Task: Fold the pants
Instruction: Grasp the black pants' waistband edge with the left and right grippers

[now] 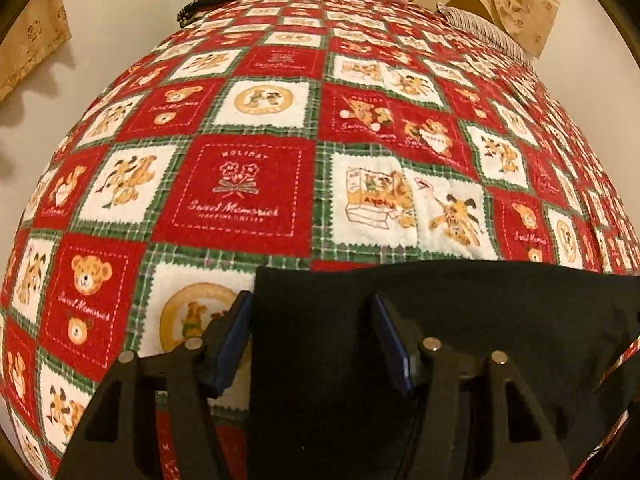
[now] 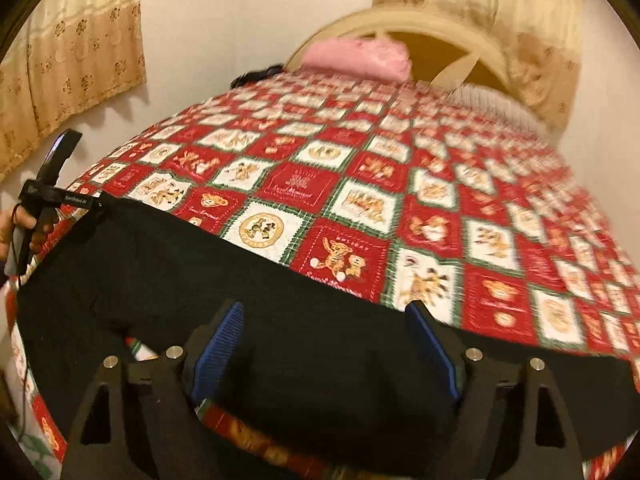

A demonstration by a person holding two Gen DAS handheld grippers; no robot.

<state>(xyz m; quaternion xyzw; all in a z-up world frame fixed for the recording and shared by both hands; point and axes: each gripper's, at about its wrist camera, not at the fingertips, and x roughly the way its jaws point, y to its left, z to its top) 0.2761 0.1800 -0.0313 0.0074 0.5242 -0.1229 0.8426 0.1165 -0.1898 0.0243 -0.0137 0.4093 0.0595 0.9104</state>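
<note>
- The black pants (image 1: pixel 440 320) are soft, matte cloth lying flat along the near edge of the bed's quilt (image 1: pixel 248 192), a red, white and green patchwork with teddy-bear prints.
- Your left gripper (image 1: pixel 312 340) is spread, its blue ribbed pads straddling the pants' left edge.
- Your right gripper (image 2: pixel 324 352) is spread wide, with the pants between its fingers.
- A pink pillow (image 2: pixel 356 58) sits at the far edge.

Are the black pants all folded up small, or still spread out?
Spread out. The black fabric pants stretch wide across the red patchwork bedspread as a long flat band; whether any layer is doubled, cannot tell.
</note>
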